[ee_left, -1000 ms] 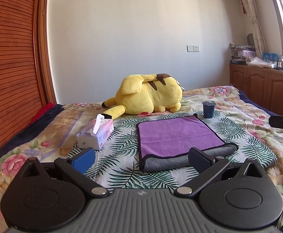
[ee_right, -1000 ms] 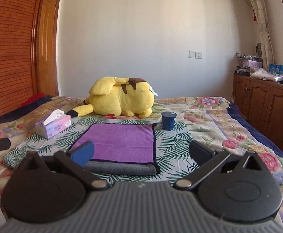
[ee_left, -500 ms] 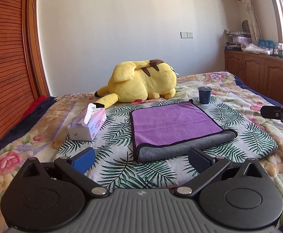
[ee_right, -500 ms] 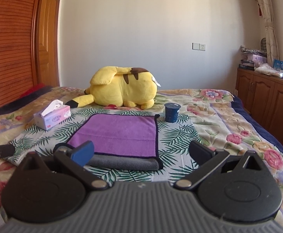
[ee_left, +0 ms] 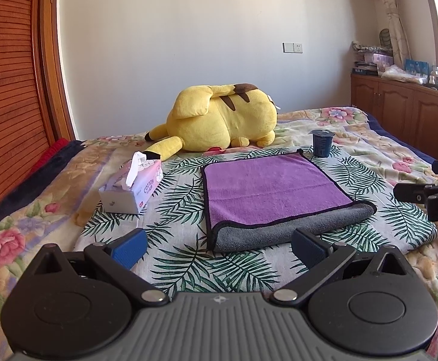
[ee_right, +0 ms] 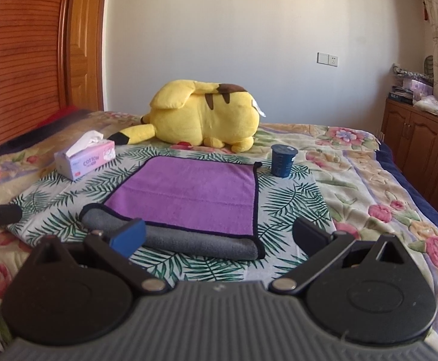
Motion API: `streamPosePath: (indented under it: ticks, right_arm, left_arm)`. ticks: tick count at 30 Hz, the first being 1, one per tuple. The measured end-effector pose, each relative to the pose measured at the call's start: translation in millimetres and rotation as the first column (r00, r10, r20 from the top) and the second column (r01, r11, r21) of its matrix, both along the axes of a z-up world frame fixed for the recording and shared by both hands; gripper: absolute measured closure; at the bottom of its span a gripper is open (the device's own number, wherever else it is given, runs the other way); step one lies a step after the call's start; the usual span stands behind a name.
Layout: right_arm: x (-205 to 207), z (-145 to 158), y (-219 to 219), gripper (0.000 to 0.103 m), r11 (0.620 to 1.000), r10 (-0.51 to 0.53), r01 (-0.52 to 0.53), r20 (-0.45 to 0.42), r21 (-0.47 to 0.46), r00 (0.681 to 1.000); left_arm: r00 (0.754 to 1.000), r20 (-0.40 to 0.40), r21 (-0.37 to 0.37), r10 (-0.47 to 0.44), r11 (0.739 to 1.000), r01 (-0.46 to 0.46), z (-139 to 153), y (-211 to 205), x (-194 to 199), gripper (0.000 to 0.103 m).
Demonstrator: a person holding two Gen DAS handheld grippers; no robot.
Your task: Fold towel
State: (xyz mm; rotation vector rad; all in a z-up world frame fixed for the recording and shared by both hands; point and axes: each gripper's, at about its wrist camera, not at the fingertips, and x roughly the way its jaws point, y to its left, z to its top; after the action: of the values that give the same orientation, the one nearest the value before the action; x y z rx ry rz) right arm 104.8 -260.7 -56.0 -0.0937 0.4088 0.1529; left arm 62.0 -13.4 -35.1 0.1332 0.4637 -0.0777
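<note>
I see the bed point(ee_left: 354, 126) filling both views, under a floral quilt with a leaf-print cloth point(ee_left: 182, 204) spread on top of it. A cabinet point(ee_left: 405, 111) runs along the wall on the bed's right side, with clutter on its top. A yellow plush point(ee_left: 222, 120) lies on its side at the far end of the bed, beyond the cloth's far edge.

The towel point(ee_left: 267, 186) lies on the leaf-print cloth, in the middle, already folded once: purple face up with a dark border, grey underside showing as a rounded fold along the near edge. It lies flat and nothing touches it. In the right wrist view the towel point(ee_right: 188, 192) sits ahead and a little left of centre.

My left gripper point(ee_left: 219, 245) hangs above the cloth just short of the towel's near fold, jaws spread wide and holding nothing. My right gripper point(ee_right: 219, 234) is likewise short of the fold, jaws wide apart and empty; its left pad overlaps the grey fold in the picture, but I cannot tell whether they touch.

A tissue box point(ee_left: 131, 186) sits on the cloth's left edge, well apart from the towel. A small dark cup point(ee_left: 322, 143) stands upright just beyond the towel's far right corner.
</note>
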Motion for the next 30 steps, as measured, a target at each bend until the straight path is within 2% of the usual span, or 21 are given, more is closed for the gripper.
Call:
streamPosePath:
  ticks: [5,16,30]
  right_arm:
    - [11,-6,4,0.0,0.999,0.028,-0.029,-0.017,-0.033,0.999]
    - [42,-17,4,0.0,0.997,0.055,-0.059,-0.072,-0.043,0.996]
    - [81,-28,-11,0.0,1.0,0.02,-0.022,-0.119,-0.013,0.993]
  left_arm:
    - [1.0,-0.022,-0.022,-0.001,1.0,0.0,-3,1,12,0.019]
    - [0.998,-0.066,-0.057,-0.005,0.998,0.001,-13,6,41,0.019]
    - [0.994,-0.104,-0.051,0.02,0.998,-0.026,-35,16,89,0.019]
